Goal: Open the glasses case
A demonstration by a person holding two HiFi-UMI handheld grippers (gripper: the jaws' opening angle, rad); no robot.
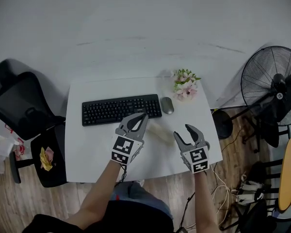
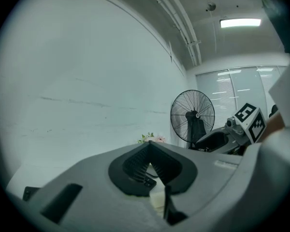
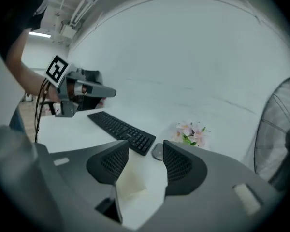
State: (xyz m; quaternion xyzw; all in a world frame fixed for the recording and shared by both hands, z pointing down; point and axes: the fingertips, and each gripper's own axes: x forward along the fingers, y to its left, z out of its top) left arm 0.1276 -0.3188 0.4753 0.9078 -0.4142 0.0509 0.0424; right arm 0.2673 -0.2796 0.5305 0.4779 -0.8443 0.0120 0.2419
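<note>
Glasses case (image 1: 159, 132) lay on the white desk (image 1: 94, 149) toward its front edge and right of the middle, just in front of the right end of the keyboard (image 1: 121, 108) and the mouse (image 1: 167, 105), in the gap between the two grippers. It was pale cream and oblong, and neither gripper touched it. The left gripper (image 1: 141, 118) hovered just beside its left end with the jaw tips pressed together and nothing between them. The right gripper (image 1: 184, 131) hung near its right end with the jaws spread wide and empty, the case showing on the desk beyond them in the right gripper view. Judging by its look, the case was probably a light, stiff shell that would skid on the smooth top if pushed from one side only. It likely wanted one gripper pinning the body at an end while the other caught the lid along the long seam. Which side carried the seam and which the hinge could not be made out. By count there was one case, one keyboard, one mouse, one bunch of flowers (image 1: 185, 85) at the back right corner, and two grippers.
</note>
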